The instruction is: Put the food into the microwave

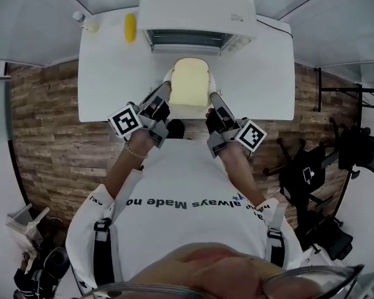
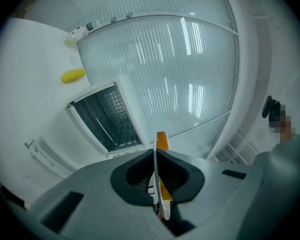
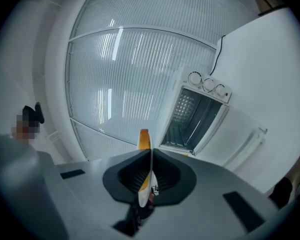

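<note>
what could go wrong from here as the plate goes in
1. The left gripper and right gripper each pinch only the thin rim of the plate. It could tip or slip, and the bread slice could slide off.
2. The grippers flank the plate, so on the way into the microwave they may knock its frame or the lowered door.

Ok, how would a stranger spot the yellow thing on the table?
On the white table, look left of the open microwave. The yellow oblong thing lies there; the small bottle beside it is pale, while it is solid yellow.
</note>
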A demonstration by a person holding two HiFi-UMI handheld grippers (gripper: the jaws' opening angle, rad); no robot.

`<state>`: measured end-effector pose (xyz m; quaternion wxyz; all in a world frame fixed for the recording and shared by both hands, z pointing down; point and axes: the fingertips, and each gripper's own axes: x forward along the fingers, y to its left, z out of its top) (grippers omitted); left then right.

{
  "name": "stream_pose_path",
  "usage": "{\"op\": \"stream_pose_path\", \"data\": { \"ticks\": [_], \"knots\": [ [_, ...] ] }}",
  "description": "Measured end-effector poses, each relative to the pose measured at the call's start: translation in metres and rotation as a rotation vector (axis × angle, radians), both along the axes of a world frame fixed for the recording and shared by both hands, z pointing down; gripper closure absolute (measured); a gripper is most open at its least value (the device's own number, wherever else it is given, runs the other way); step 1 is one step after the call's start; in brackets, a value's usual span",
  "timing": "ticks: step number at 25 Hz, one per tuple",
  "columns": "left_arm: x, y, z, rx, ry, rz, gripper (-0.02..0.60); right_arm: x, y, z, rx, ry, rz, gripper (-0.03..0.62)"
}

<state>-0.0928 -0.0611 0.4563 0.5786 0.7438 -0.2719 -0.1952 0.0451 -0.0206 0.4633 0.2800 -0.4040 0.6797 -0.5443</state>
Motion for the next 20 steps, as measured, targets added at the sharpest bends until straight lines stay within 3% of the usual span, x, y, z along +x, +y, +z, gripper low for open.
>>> {"op": "stream_pose_path", "data": {
  "ticks": [5, 11, 16, 20],
  "knots": [
    [-0.017, -0.045, 0.006, 0.006, -0.007, 0.001, 0.563, -0.017, -0.045, 0.005, -0.004, 0.002, -0.006, 0.574],
    [-0.023, -0.066, 0.014, -0.029, 0.000, -0.009, 0.563, -0.024, -0.068, 0.011, -0.018, 0.006, -0.016, 0.574],
    [-0.020, -0.078, 0.018, -0.005, -0.033, -0.004, 0.563, -0.018, -0.080, 0.015, -0.030, 0.004, -0.022, 0.574],
    [-0.007, -0.083, 0.014, -0.029, -0.010, -0.023, 0.563, -0.007, -0.088, 0.013, -0.019, 0.000, -0.039, 0.574]
  ]
}}
